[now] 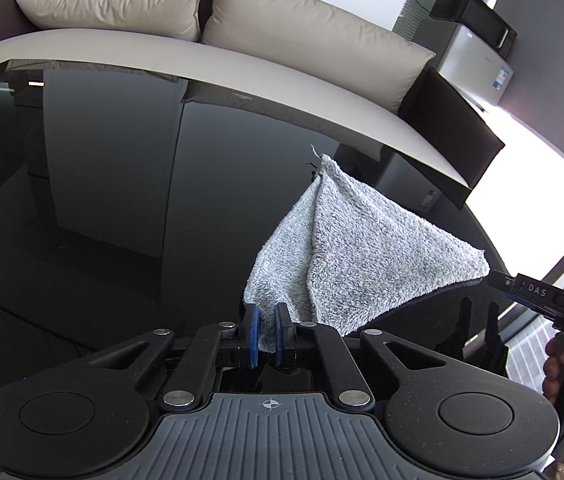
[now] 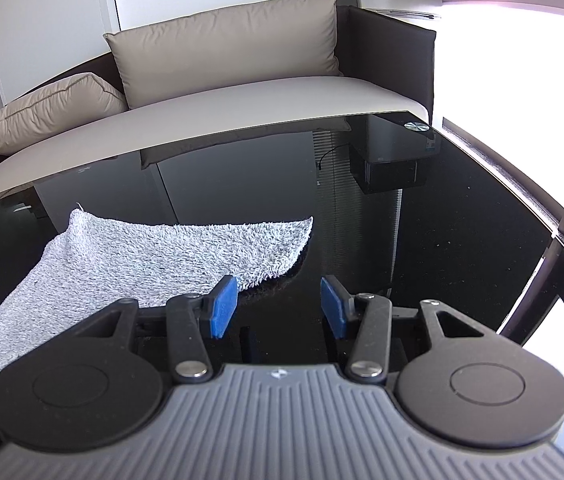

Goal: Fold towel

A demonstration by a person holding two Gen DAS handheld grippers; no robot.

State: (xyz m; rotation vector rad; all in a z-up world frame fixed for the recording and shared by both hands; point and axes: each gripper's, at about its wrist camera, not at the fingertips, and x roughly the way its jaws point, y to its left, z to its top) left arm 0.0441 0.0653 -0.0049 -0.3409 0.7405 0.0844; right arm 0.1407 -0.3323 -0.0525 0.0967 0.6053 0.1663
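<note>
Left tongs (image 1: pixel 266 326): blue pads (image 1: pixel 254 330) closed almost together, pinching the near edge of the towel (image 1: pixel 361 248).

Towel: pale grey terry, folded over into a rough triangle, lying on the glossy black tabletop (image 1: pixel 102 220); one corner points away toward the sofa, another toward the right tongs. In the right wrist view the towel (image 2: pixel 142 260) sits left of centre, spread flat, its near edge partly behind the left pad.

Right tongs (image 2: pixel 280 306): blue pads (image 2: pixel 224 306) spread wide apart, holding nothing, bare tabletop (image 2: pixel 441 240) between them. In the left wrist view the right tongs (image 1: pixel 499 280) sit just beside the towel's right corner.

Background: beige-cushioned sofa (image 1: pixel 242 56) behind the tabletop.
</note>
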